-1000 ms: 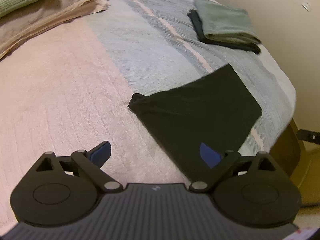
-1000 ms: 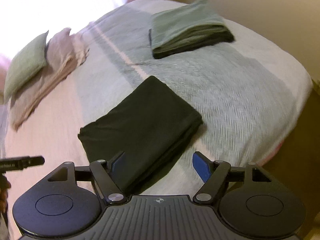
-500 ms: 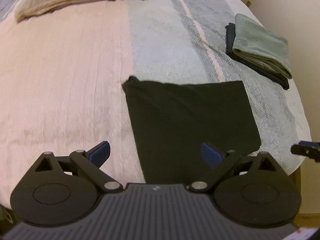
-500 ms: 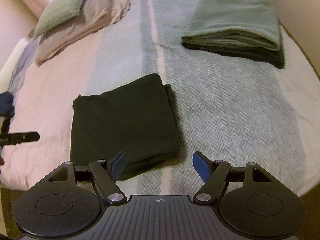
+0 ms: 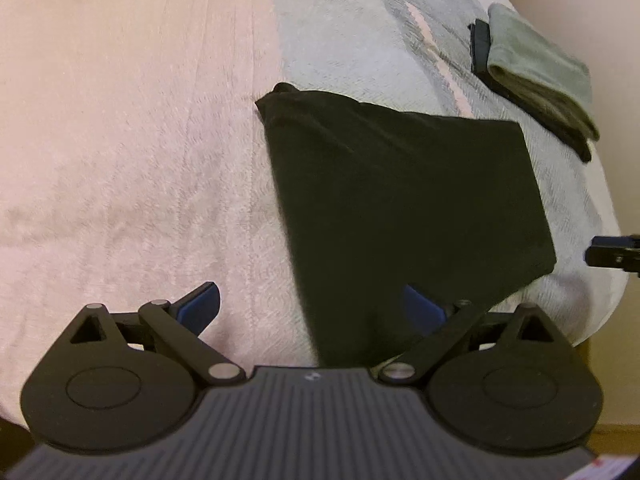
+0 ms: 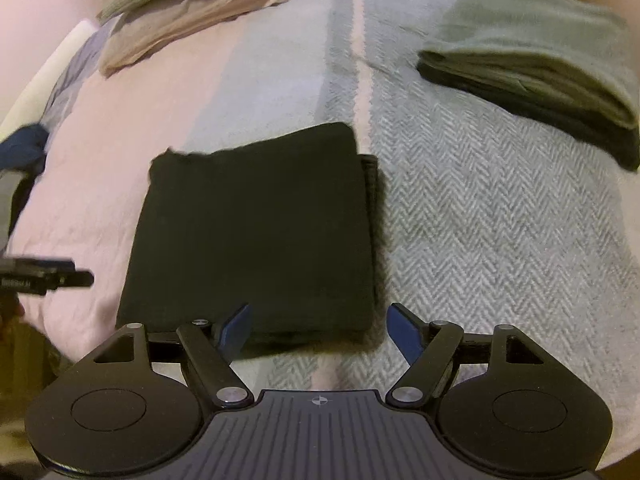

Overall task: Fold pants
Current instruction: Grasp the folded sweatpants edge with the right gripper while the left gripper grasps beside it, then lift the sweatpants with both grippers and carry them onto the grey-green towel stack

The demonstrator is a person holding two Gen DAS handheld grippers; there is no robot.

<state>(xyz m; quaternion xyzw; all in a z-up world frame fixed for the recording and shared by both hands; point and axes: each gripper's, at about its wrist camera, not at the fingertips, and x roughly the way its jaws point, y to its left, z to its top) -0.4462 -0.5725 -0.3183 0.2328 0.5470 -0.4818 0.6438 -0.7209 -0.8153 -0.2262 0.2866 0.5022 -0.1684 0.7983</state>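
Striped bedspread (image 6: 480, 220) carried the black pants (image 6: 256, 232), folded into a thick square near the bed's front edge. Both tongs, left gripper (image 5: 312, 304) and right gripper (image 6: 318, 324), hung spread and empty; any last tidy-up likely meant squaring the protruding right-hand layers.

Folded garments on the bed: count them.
3: black pants near the bed's front edge; a green piece stacked on a dark one at far right. More may be hidden.

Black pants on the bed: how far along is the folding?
Done: black pants lie folded into a compact rectangle on the bedspread. In hand: nothing; left tongs and right tongs are open. Left: possibly stacking with the folded pile.
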